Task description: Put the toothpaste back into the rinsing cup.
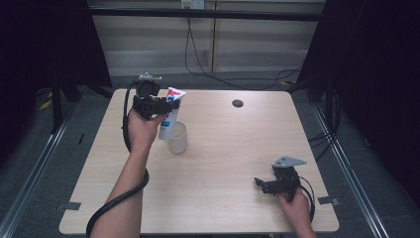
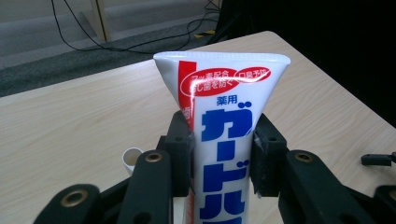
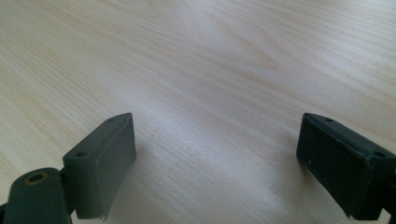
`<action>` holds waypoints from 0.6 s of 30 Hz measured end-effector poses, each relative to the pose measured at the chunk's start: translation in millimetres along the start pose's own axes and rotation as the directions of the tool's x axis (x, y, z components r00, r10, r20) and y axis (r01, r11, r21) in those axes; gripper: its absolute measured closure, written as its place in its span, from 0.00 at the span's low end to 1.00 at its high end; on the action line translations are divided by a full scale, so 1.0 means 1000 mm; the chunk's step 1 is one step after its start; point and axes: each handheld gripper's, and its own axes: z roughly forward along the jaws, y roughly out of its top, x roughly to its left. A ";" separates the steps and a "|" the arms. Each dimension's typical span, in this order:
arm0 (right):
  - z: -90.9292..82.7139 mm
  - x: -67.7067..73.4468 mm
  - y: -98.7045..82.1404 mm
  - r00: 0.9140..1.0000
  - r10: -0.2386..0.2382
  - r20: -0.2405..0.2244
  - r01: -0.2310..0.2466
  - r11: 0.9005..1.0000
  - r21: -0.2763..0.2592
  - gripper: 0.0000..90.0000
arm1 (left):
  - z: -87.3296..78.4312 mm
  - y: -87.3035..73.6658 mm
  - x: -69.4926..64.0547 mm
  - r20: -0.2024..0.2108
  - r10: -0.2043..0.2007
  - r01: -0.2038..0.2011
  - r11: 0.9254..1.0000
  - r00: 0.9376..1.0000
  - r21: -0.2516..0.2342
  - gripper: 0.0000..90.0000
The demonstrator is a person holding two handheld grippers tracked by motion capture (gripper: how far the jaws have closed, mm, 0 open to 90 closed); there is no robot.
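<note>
My left gripper (image 1: 162,105) is shut on a white toothpaste tube (image 1: 172,113) with blue and red print and holds it upright, crimped end up, above the table's far left. In the left gripper view the pads (image 2: 180,144) press both sides of the tube (image 2: 219,79). A white cup (image 1: 178,138) stands just right of the tube's lower end; whether they touch I cannot tell. Its rim (image 2: 132,157) peeks out beside the left jaw. My right gripper (image 1: 264,184) rests near the table's front right, open, with bare wood between its jaws (image 3: 215,163).
The light wooden table (image 1: 223,163) has a dark round cable hole (image 1: 237,103) at the back. Black cables (image 1: 198,64) run over the grey floor behind it. Dark curtains flank both sides. The right gripper's jaw tip (image 2: 377,159) shows at the left gripper view's right edge.
</note>
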 end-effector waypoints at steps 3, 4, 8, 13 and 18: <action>0.000 0.000 0.000 1.000 0.000 0.000 0.000 1.000 0.000 0.13 | 0.002 0.002 0.000 0.001 0.000 0.000 1.000 1.000 -0.002 0.73; 0.000 0.000 0.000 1.000 -0.003 0.001 0.003 1.000 -0.002 0.13 | 0.002 0.002 0.000 0.000 0.005 -0.005 1.000 1.000 -0.002 0.73; 0.000 0.000 0.000 1.000 -0.003 0.001 0.003 1.000 -0.002 0.13 | 0.004 0.003 0.001 -0.010 -0.002 0.002 1.000 1.000 -0.013 0.73; 0.000 0.000 0.000 1.000 -0.002 0.001 0.002 1.000 -0.003 0.13 | 0.007 0.005 0.000 -0.013 0.001 -0.001 1.000 1.000 -0.010 0.73; 0.000 0.000 0.000 1.000 -0.003 0.001 0.003 1.000 -0.002 0.13 | 0.010 0.006 -0.001 -0.011 0.011 -0.012 1.000 1.000 -0.022 0.73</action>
